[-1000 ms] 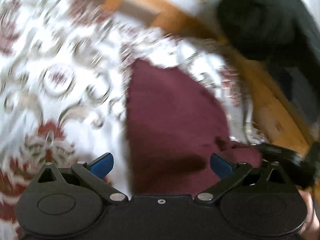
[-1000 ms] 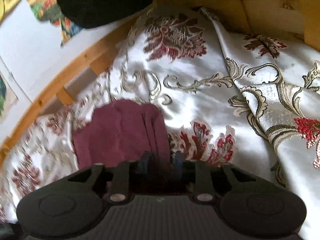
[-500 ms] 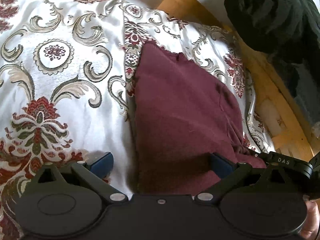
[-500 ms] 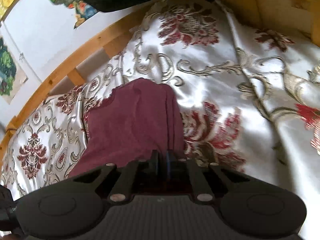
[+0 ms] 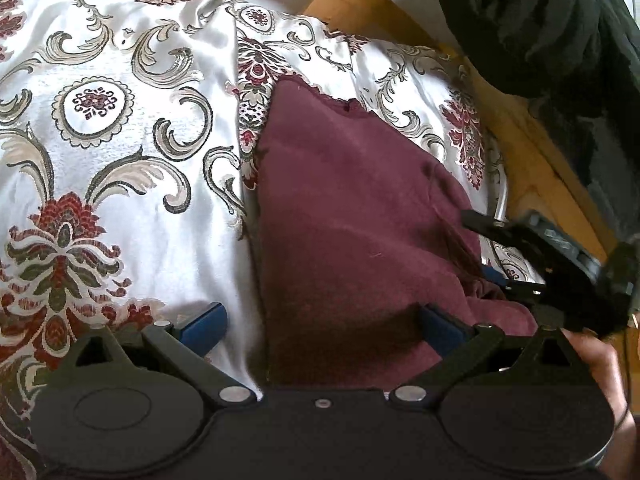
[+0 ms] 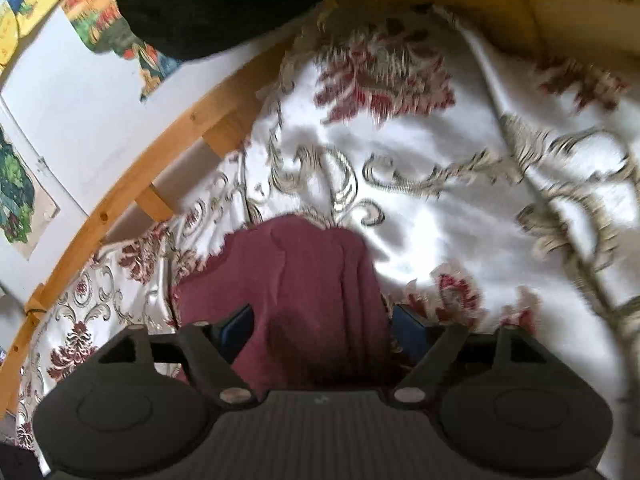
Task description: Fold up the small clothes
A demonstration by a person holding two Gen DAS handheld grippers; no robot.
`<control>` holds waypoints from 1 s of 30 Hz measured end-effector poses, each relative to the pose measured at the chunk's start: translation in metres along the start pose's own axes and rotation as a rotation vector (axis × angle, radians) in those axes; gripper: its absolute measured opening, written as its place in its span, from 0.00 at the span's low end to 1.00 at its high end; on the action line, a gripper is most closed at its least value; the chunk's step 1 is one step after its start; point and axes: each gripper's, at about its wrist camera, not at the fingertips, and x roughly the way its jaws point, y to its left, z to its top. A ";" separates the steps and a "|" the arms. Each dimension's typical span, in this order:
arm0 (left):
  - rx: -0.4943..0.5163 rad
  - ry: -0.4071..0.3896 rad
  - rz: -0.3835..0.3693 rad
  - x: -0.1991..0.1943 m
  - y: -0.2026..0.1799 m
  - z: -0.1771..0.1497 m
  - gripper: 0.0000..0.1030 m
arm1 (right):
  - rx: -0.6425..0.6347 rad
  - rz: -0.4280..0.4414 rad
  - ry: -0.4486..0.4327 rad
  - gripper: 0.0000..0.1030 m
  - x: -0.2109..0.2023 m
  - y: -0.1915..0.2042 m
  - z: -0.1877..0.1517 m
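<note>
left wrist view: the left tool [image 5: 322, 324] hangs low over a dark maroon knitted garment [image 5: 352, 216] that lies folded on a shiny white bedspread with red flowers and grey-gold scrolls [image 5: 120, 152]. its two blue-padded fingers [image 5: 204, 322] stand spread wide, one over the bedspread just beside the garment's left edge, the other over the near part of the garment; nothing is pinched between them. the garment narrows toward its far end, where a scalloped hem shows. at the garment's right side the right tool [image 5: 500, 276] reaches in from the edge of the bed, its black frame partly blurred. a bare hand [image 5: 600, 364] shows at the lower right corner behind the left tool's body. a curved light wooden bed rail [image 5: 520, 152] runs along the far right, with a bulky black cloth bundle [image 5: 540, 28] above it.

right wrist view: the picture is blurred on the right. the right tool [image 6: 320, 328] has its blue-padded fingers [image 6: 236, 326] spread apart, straddling the near end of the maroon garment [image 6: 304, 280], which passes between them in soft lengthwise ridges. i cannot tell whether the pads touch the cloth. the bedspread [image 6: 440, 200] lies beyond, rumpled. the wooden rail [image 6: 132, 188] curves along the left, a white wall with colourful pictures [image 6: 76, 92] stands behind it, and the black bundle [image 6: 208, 4] sits at the top.
</note>
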 end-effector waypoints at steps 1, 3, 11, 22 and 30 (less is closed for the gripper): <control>0.002 0.001 -0.001 0.000 -0.001 0.000 0.99 | -0.018 -0.011 0.009 0.79 0.006 0.000 0.000; 0.003 0.002 -0.005 0.001 -0.001 0.000 0.99 | -0.053 -0.020 0.007 0.69 0.014 0.003 0.000; 0.010 0.000 -0.073 -0.001 -0.003 0.002 0.83 | -0.146 -0.014 -0.017 0.22 0.015 0.017 -0.006; 0.027 -0.183 -0.003 -0.040 -0.002 0.007 0.42 | -0.468 0.128 -0.286 0.19 -0.023 0.107 -0.020; 0.070 -0.257 0.213 -0.058 0.013 0.014 0.43 | -0.492 0.188 -0.237 0.19 0.034 0.142 -0.023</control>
